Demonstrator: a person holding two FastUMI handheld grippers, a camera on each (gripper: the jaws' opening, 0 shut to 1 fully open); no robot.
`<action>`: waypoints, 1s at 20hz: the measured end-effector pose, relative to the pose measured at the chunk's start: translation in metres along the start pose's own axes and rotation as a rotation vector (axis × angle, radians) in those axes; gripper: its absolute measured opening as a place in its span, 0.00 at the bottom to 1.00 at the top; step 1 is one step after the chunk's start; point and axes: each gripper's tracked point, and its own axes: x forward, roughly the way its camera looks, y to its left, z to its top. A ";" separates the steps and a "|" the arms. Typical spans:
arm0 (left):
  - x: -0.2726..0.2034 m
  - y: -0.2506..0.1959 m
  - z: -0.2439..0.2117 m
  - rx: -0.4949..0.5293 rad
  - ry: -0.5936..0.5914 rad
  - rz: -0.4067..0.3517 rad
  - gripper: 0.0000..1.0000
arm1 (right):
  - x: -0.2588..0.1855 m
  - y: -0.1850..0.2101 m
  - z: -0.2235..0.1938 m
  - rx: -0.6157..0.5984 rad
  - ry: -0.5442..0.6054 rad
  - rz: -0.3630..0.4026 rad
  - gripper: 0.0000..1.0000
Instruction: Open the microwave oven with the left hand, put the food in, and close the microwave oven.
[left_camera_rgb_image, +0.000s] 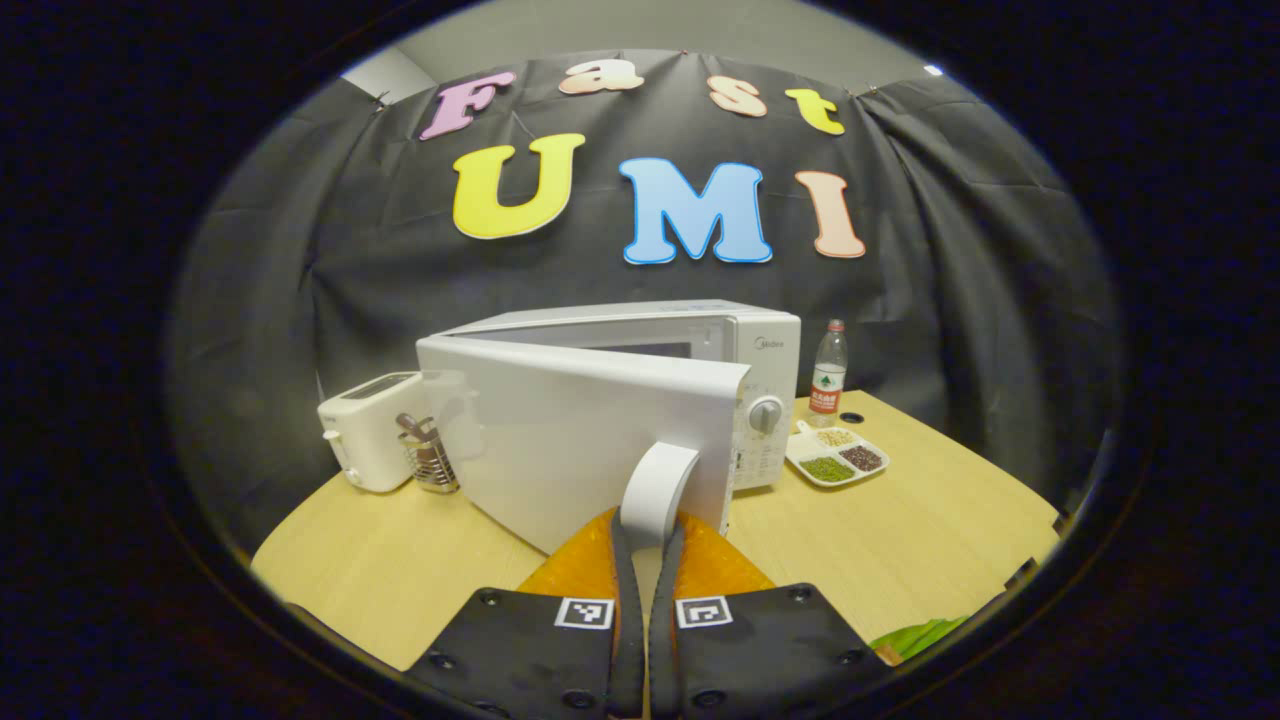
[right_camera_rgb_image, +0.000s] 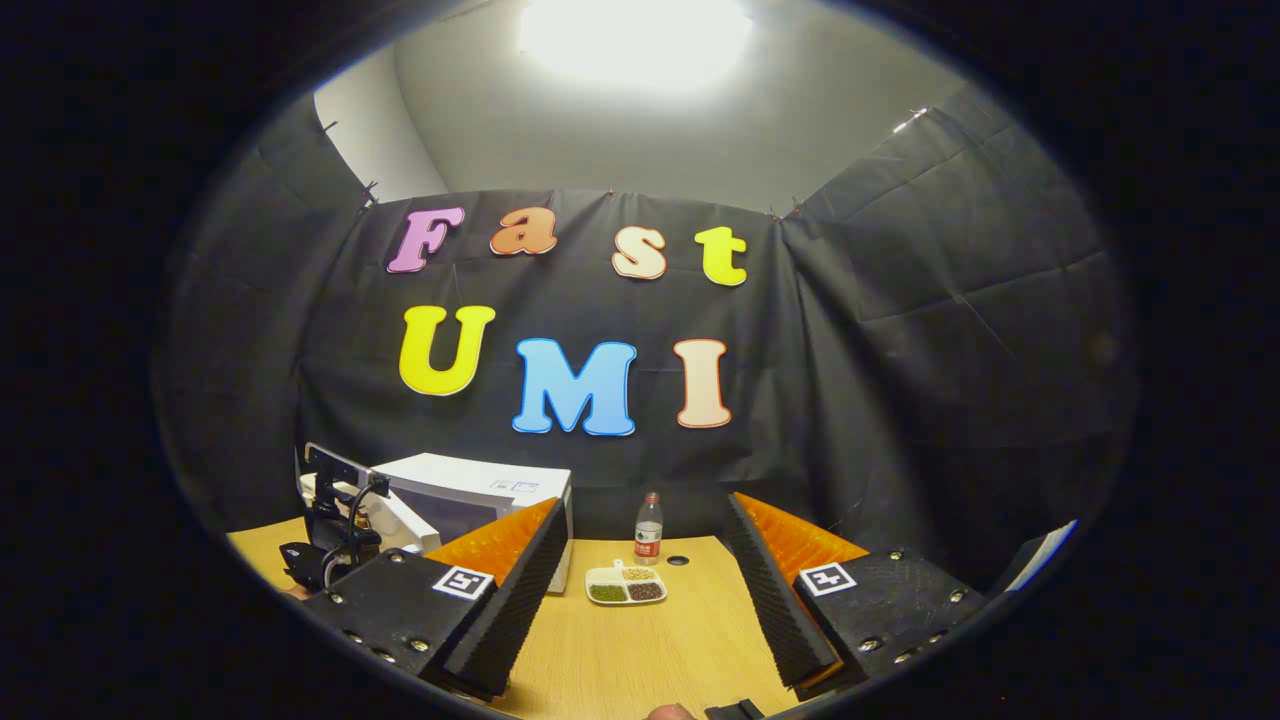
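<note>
The left hand-held gripper (left_camera_rgb_image: 648, 530) clamps the door handle (left_camera_rgb_image: 655, 490); the open microwave door (left_camera_rgb_image: 580, 440) hides the cavity. Toaster (left_camera_rgb_image: 368, 440), bottle (left_camera_rgb_image: 828, 368) and food tray (left_camera_rgb_image: 836, 455) stand around it; the right hand-held gripper (right_camera_rgb_image: 640, 570) is spread open.

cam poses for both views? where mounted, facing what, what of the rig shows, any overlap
Left gripper view: rides the left gripper, facing the microwave; its fingers are shut on the door handle of the partly open door.
Right gripper view: rides the right gripper, held back and higher, facing the booth wall; its fingers are open and hold nothing.
Shared: microwave, divided food plate, water bottle, wooden table.
</note>
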 end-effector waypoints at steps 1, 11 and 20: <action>-0.009 0.008 -0.002 -0.003 0.000 0.018 0.08 | 0.000 0.005 0.000 0.001 -0.004 0.022 0.95; -0.071 0.102 -0.027 -0.028 0.010 0.103 0.08 | -0.002 0.086 0.015 0.019 -0.039 0.163 0.96; -0.091 0.169 -0.037 -0.019 0.008 0.051 0.08 | -0.022 0.176 0.026 -0.005 -0.056 0.180 0.95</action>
